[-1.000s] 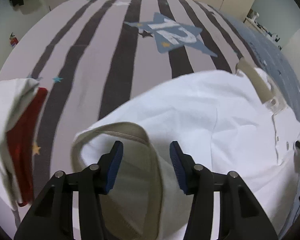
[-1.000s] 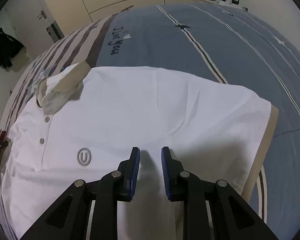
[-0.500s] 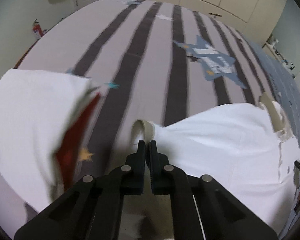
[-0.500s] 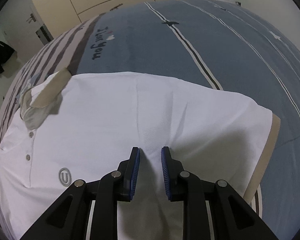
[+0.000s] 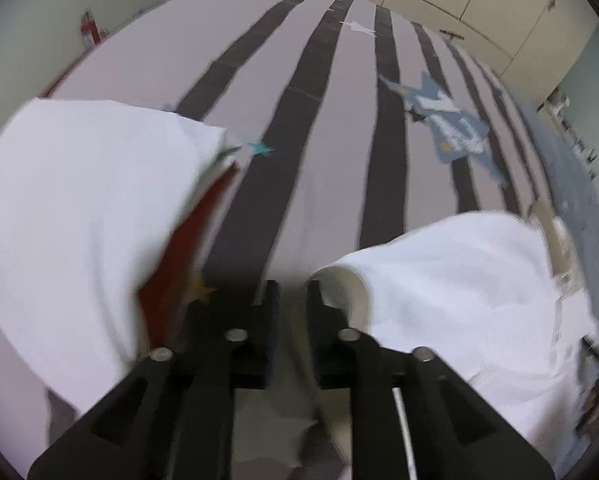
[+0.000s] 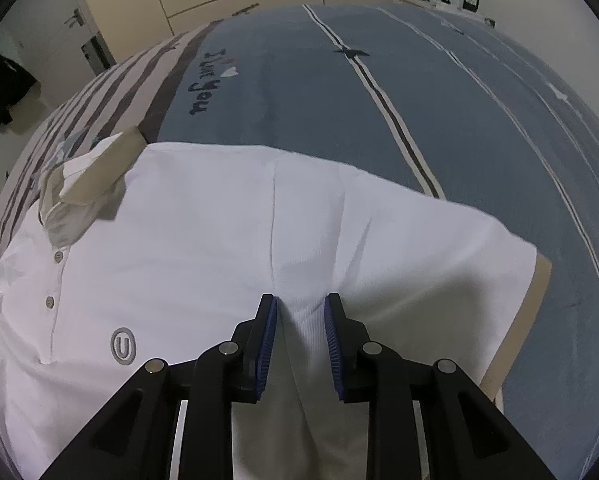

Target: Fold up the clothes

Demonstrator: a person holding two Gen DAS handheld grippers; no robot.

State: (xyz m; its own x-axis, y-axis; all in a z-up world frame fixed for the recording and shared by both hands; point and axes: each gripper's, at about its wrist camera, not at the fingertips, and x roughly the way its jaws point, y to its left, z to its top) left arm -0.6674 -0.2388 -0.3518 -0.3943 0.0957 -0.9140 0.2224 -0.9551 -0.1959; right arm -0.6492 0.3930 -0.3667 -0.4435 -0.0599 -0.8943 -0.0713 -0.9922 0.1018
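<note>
Your bed (image 6: 439, 92), under a smooth striped and blue cover, carries the white polo shirt (image 6: 219, 232) spread flat near its front edge. It's light, soft knit cotton that drapes and creases, so take hold at hems and sleeve cuffs. Your right gripper (image 6: 301, 312) is pinched on a raised ridge of its fabric. Your left gripper (image 5: 293, 296) is opening beside the beige-trimmed sleeve cuff (image 5: 351, 292), nothing clearly between its jaws.
</note>
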